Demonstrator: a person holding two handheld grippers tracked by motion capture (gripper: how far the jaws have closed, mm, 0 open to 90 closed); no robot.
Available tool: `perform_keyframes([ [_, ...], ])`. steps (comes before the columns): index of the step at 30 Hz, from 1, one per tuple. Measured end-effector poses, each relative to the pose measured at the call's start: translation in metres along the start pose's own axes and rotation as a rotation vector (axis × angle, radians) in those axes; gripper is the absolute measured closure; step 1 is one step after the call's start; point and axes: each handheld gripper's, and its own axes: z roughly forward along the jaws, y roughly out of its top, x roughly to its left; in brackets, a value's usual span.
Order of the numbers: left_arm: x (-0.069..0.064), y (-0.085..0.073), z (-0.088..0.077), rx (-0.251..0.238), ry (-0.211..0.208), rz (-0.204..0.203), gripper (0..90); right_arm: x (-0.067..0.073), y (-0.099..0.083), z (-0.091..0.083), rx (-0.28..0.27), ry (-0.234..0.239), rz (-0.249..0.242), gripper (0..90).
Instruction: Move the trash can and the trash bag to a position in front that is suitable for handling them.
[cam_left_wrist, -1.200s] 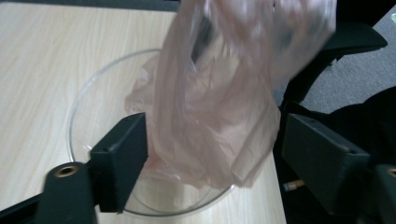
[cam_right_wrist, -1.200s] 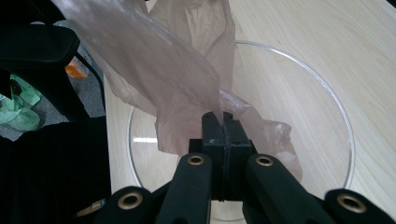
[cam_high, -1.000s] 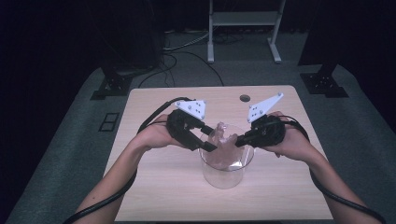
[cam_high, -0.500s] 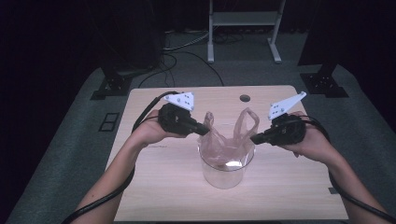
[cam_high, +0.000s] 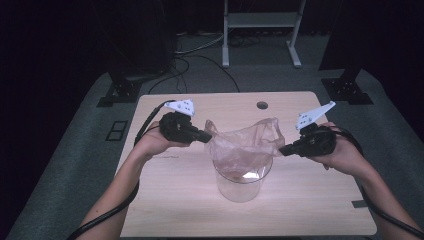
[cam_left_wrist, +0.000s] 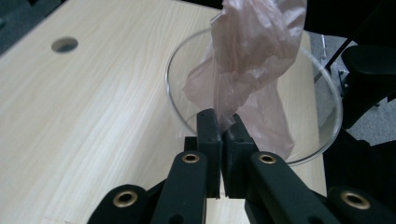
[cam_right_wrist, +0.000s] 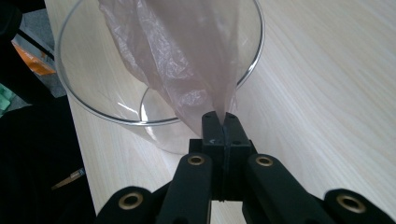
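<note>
Bag (cam_high: 245, 142) edges stretched over jar (cam_high: 242, 181)

The table (cam_high: 165, 210) was viewed from above the person's side, facing forward and down, from well back. The left gripper (cam_left_wrist: 223, 133) was looked along from just behind its jaws, the glass container (cam_left_wrist: 327, 88) lying close ahead. The right gripper (cam_right_wrist: 222, 122) was viewed likewise, at close range. The container and plastic bag (cam_right_wrist: 187, 60) ahead of both jaw pairs were shared by all three views.
</note>
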Motion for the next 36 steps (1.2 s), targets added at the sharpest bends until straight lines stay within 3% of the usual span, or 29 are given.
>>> perform_keyframes([
  [8, 0.012, -0.019, 0.014, 0.035, -0.018, -0.076, 89.4, -0.012, -0.015, 0.016, 0.027, 0.024, 0.035, 90.0],
  [20, 0.017, -0.033, 0.029, 0.033, -0.047, -0.110, 89.4, -0.013, -0.021, 0.035, 0.038, 0.068, 0.041, 90.0],
  [23, 0.016, -0.031, 0.023, 0.021, -0.052, -0.102, 85.9, -0.013, -0.023, 0.031, 0.028, 0.069, 0.046, 90.0],
  [27, 0.009, -0.024, 0.010, 0.003, -0.048, -0.073, 84.7, -0.009, -0.023, 0.016, -0.009, 0.079, 0.039, 78.9],
  [36, -0.002, -0.005, -0.003, -0.006, -0.028, -0.022, 84.8, 0.010, -0.014, -0.012, -0.043, 0.070, -0.024, 67.6],
])
